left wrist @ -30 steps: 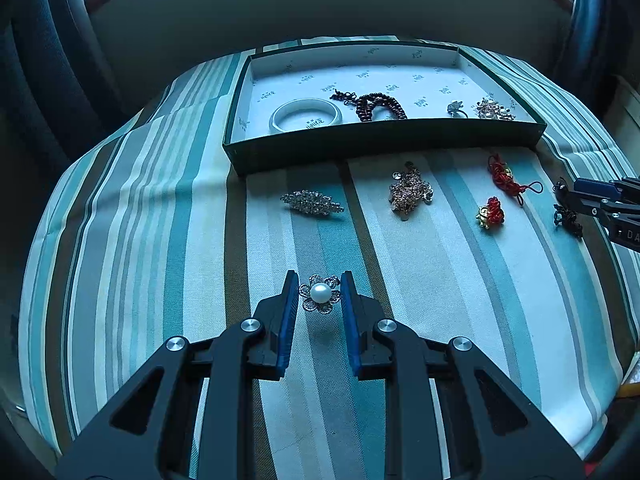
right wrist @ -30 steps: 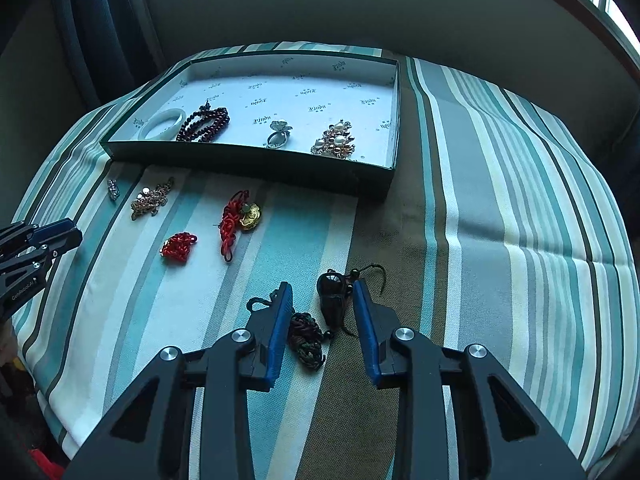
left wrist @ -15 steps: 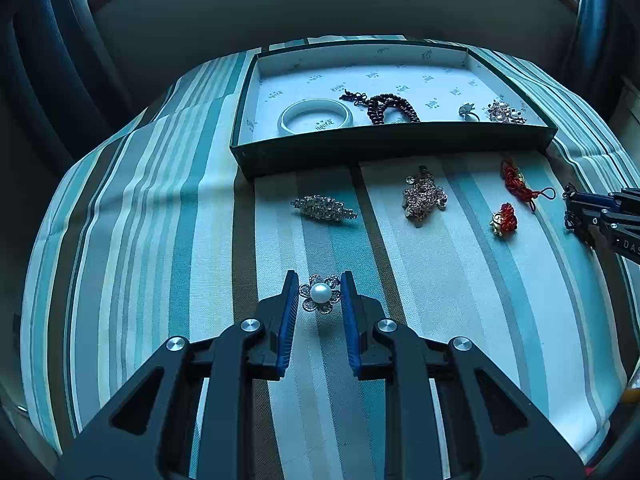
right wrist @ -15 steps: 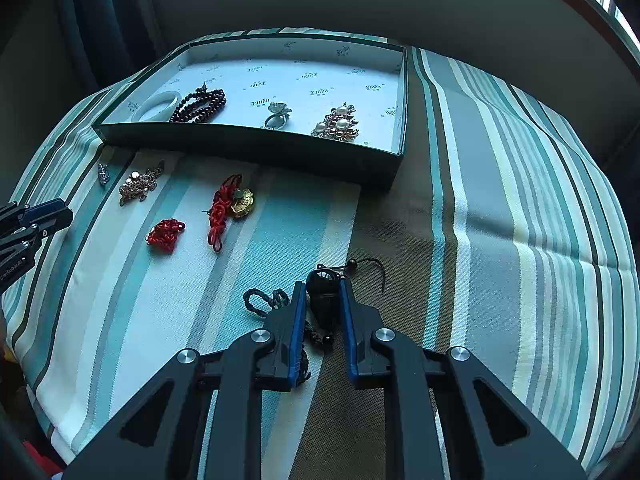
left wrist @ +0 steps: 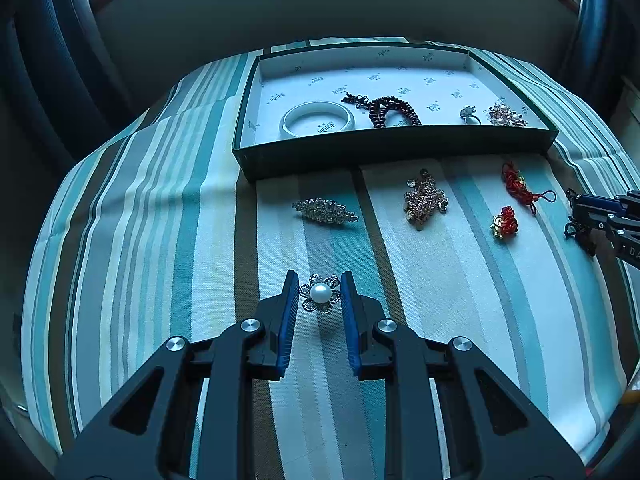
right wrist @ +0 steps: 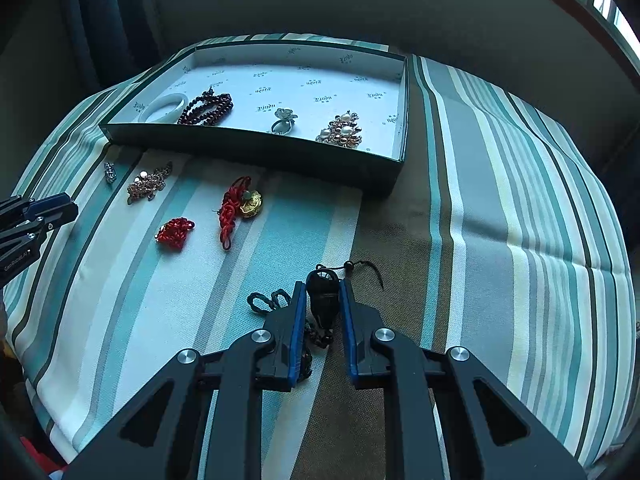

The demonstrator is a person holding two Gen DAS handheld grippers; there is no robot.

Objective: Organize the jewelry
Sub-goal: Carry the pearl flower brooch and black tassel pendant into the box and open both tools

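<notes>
- Pearl brooch (left wrist: 320,293) — on the striped cloth (left wrist: 160,240), near side, well short of the box (left wrist: 400,148). Likely light, stiff, with delicate filigree petals; best taken across the rim, not the slippery pearl.
- Left gripper (left wrist: 320,296) — narrowed around the brooch, pads at its petal edges, apparently clasping it.
- Black pendant (right wrist: 323,300) — on the cloth, cord trailing; probably light, hard body, limp cord.
- Right gripper (right wrist: 323,300) — its jaws have just been closing and now clench the pendant's body.

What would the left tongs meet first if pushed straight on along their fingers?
Likely the striped cloth just past the pearl brooch they grip; further along lies the crystal brooch, though depth is unclear.
</notes>
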